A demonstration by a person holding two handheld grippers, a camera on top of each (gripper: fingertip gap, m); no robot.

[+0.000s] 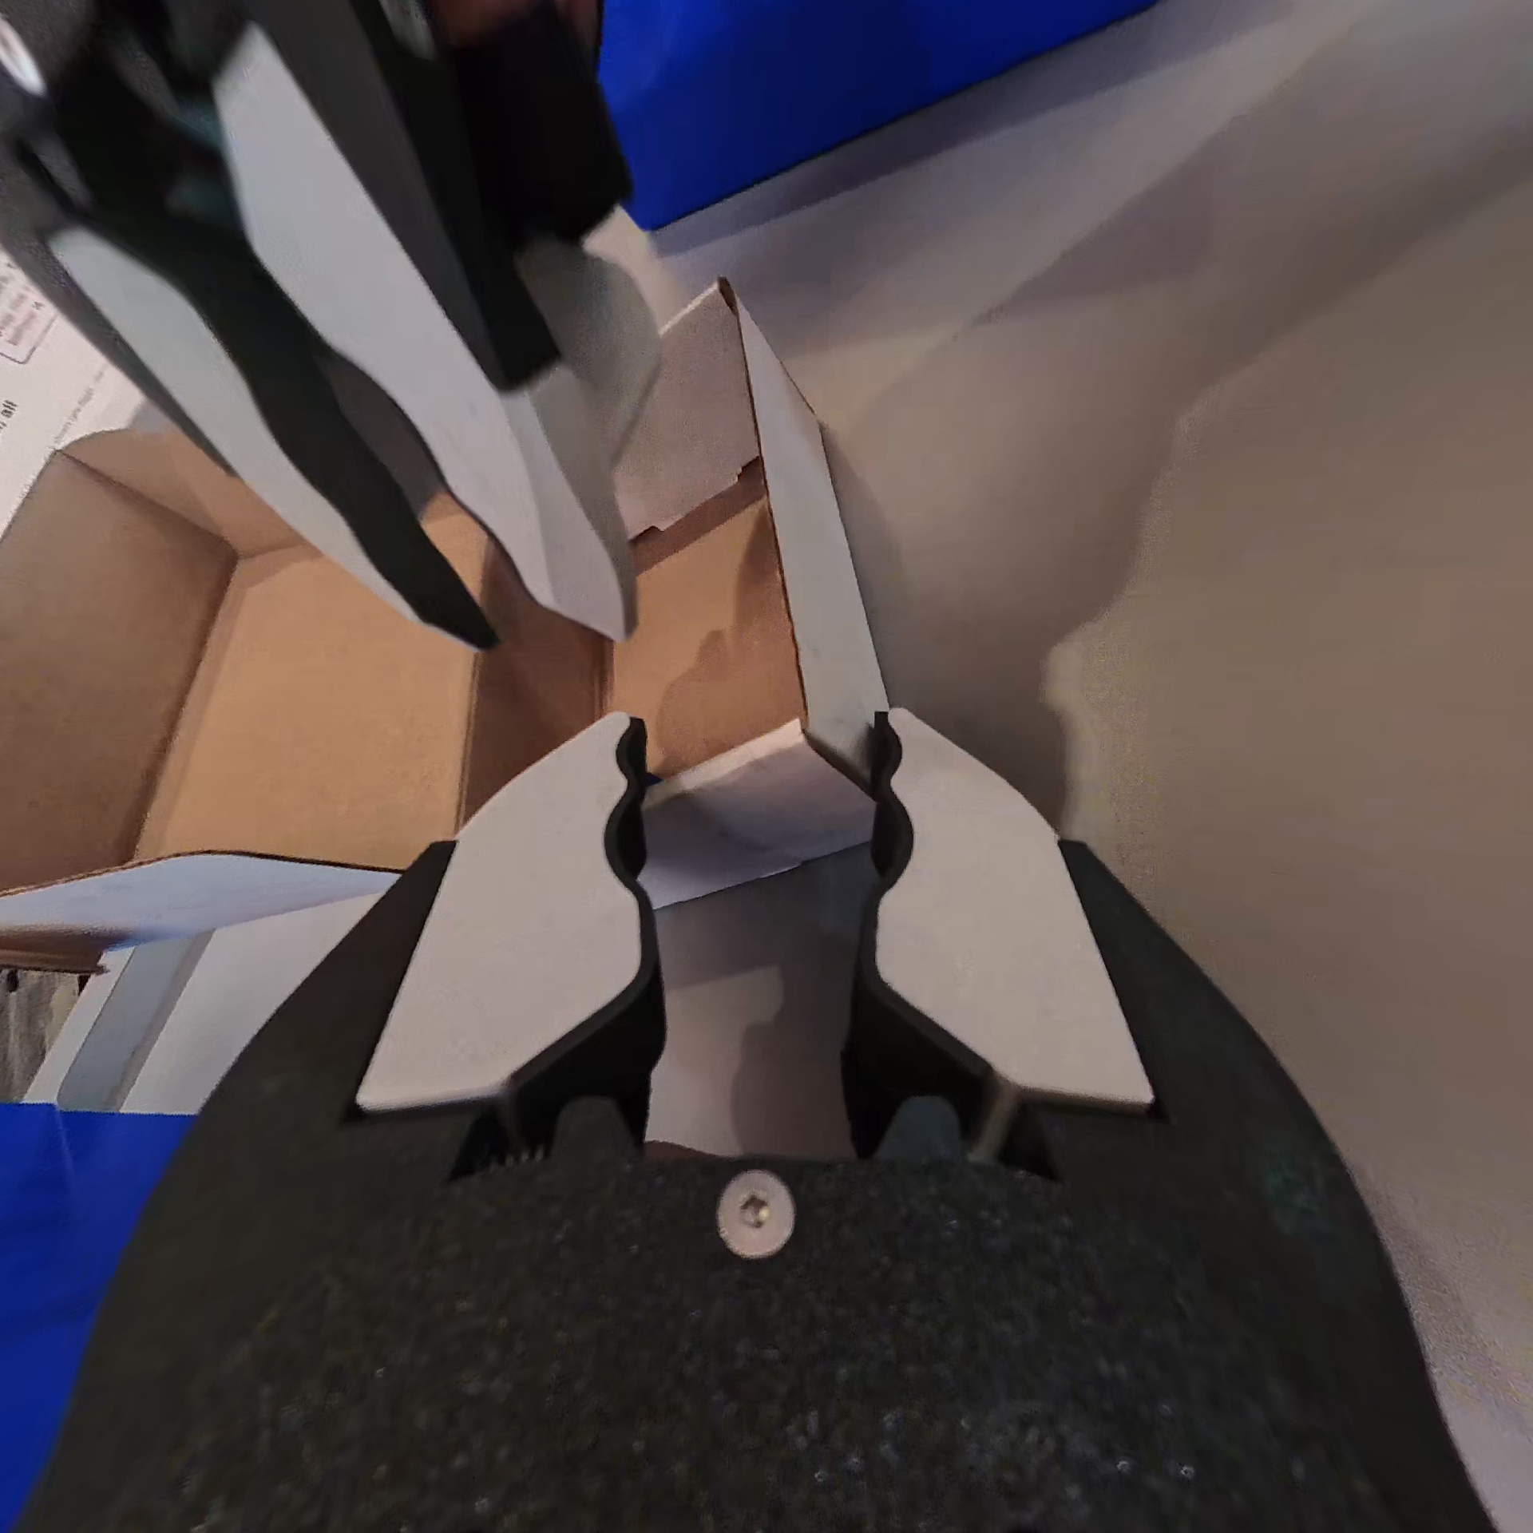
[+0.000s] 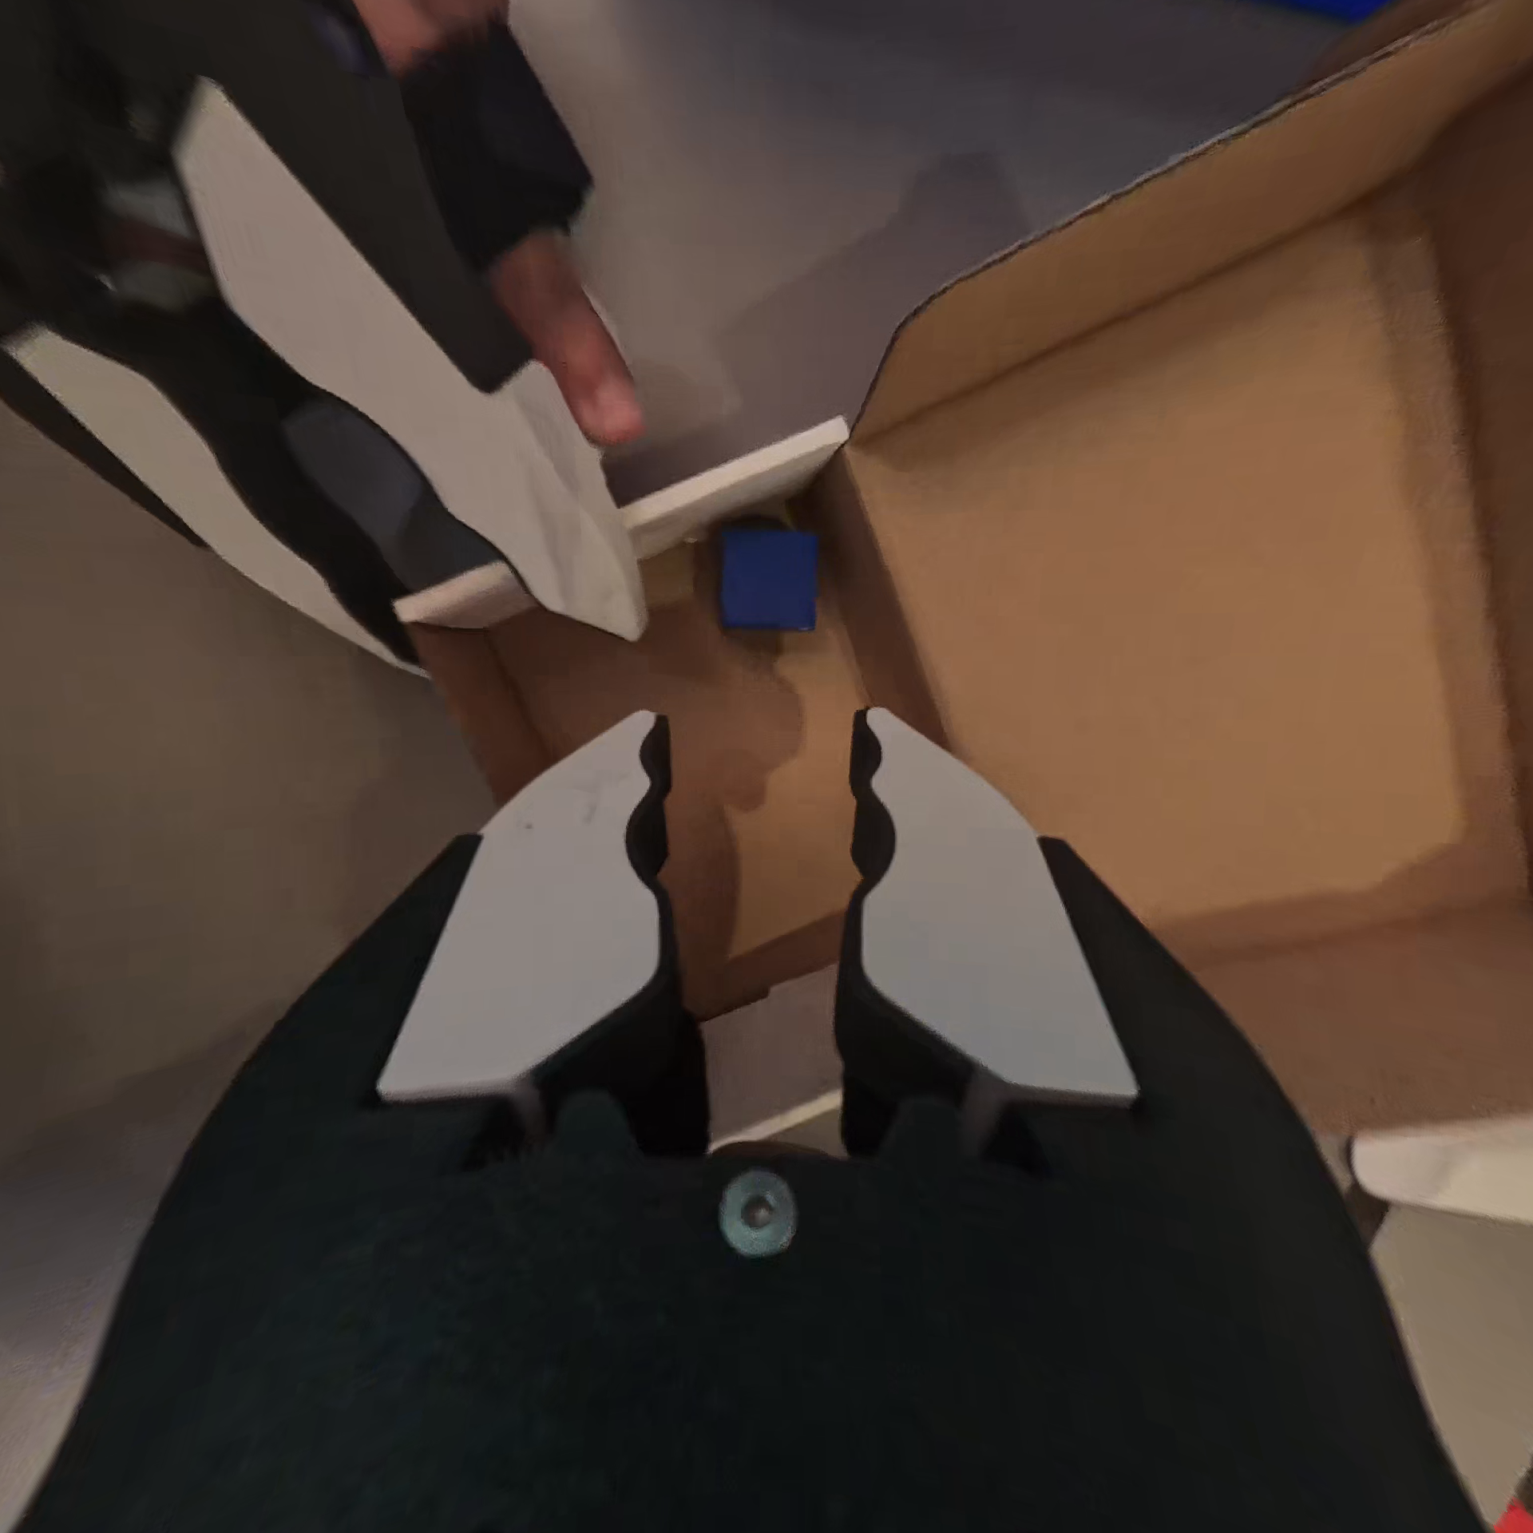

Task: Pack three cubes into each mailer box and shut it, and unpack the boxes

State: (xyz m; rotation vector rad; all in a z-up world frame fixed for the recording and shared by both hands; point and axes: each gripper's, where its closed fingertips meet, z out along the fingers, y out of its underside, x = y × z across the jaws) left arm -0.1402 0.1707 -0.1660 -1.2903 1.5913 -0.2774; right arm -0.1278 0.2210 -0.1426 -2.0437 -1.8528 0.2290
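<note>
A mailer box [image 2: 1161, 581], white outside and brown inside, lies open on the grey tabletop [image 1: 1244, 581]. One blue cube [image 2: 768, 579] sits on the box floor in a corner, straight ahead of the right claw [image 2: 756, 722] and a little beyond its tips. That claw hangs over the box interior with its jaws apart and nothing between them. The raised lid panel of the box stands to its right, and a white side wall runs across just past the cube.

In the left wrist view, the left claw [image 1: 756, 726] is at a near corner of the box, its jaws apart. The end of a white upright flap [image 1: 817, 539] lies against the inner face of its right finger [image 1: 979, 896]; the left finger is clear of it, so nothing is pinched. The right claw reaches down into the box from the upper left of this view.

A fingertip of the person's hand [image 2: 581, 365] shows beside the left claw in the right wrist view. A blue surface [image 1: 788, 91] lies beyond the box on the far side.
</note>
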